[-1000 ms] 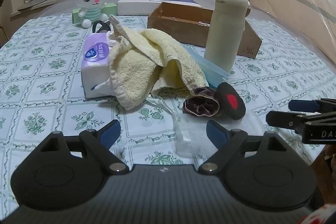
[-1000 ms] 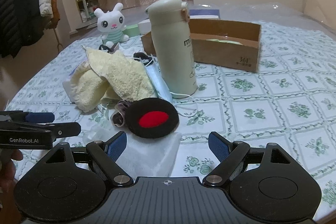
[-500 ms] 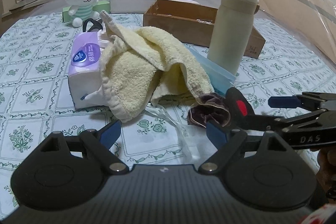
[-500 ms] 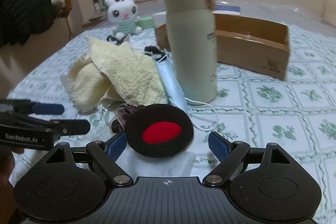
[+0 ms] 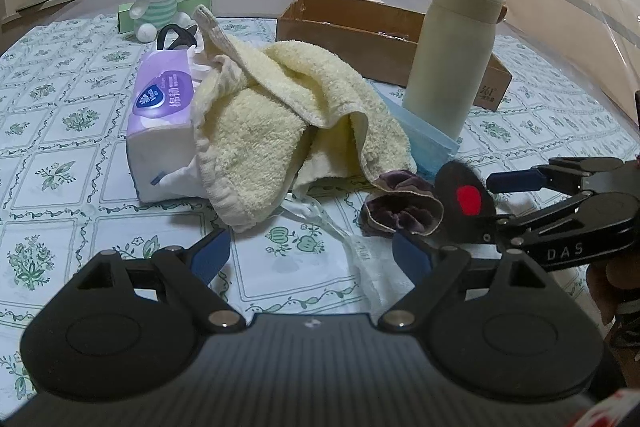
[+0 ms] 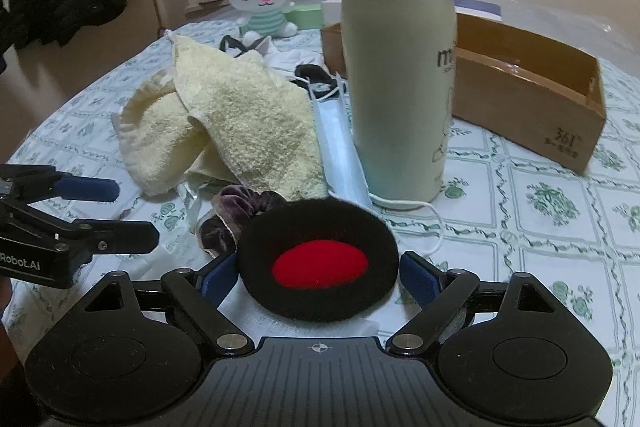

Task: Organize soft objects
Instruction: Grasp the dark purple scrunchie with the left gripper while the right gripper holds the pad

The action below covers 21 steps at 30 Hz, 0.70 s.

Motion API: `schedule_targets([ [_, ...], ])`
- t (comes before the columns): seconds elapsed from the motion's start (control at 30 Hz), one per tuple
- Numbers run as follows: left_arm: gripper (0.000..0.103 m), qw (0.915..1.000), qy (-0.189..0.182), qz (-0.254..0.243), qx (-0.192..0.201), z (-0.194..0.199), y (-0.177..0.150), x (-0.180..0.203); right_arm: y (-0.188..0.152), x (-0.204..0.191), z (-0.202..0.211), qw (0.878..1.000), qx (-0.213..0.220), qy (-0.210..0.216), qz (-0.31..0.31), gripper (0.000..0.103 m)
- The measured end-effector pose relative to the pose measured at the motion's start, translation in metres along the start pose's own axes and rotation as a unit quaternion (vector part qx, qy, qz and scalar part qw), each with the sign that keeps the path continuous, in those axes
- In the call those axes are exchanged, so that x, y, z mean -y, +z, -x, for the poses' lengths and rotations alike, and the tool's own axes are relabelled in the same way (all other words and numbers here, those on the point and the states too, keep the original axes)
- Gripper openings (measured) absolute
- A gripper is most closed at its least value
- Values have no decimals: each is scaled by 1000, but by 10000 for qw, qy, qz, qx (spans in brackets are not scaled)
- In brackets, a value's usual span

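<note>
My right tool [image 6: 318, 273] has closed in on the black-and-red pad [image 6: 320, 261], jaws just widening to straddle it, nothing gripped. It lies near the worktop's [image 6: 560, 227] front edge, beside the scrunchie [image 6: 236, 211]. My left tool [image 5: 310, 253] hangs released and empty; the pickup looks imminent.

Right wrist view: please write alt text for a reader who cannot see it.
The open right gripper straddles a black pad with a red centre on the patterned tablecloth. Behind lie a purple scrunchie, yellow towel and cream bottle.
</note>
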<state>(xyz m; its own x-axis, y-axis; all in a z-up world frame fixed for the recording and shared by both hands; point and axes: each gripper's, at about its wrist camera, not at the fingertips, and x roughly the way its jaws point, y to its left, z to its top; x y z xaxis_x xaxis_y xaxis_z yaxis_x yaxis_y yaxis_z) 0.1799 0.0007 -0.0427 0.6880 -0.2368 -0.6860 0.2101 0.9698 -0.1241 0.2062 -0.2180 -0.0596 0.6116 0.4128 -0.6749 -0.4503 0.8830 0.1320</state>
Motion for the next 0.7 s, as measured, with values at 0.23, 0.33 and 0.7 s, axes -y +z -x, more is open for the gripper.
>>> schedule_targets([
  [0.23, 87, 10000, -34, -3, -18, -2, -1, 1, 0, 1, -7, 9999, -40, 99, 72, 91],
  [0.33, 87, 10000, -31, -14, -11, 0, -2, 2, -1, 2, -10, 9999, -40, 112, -5, 90],
  [0.7, 85, 9996, -232, -178, 65, 1, 2, 14, -7, 8, 14, 9997, 68, 140, -196, 80],
])
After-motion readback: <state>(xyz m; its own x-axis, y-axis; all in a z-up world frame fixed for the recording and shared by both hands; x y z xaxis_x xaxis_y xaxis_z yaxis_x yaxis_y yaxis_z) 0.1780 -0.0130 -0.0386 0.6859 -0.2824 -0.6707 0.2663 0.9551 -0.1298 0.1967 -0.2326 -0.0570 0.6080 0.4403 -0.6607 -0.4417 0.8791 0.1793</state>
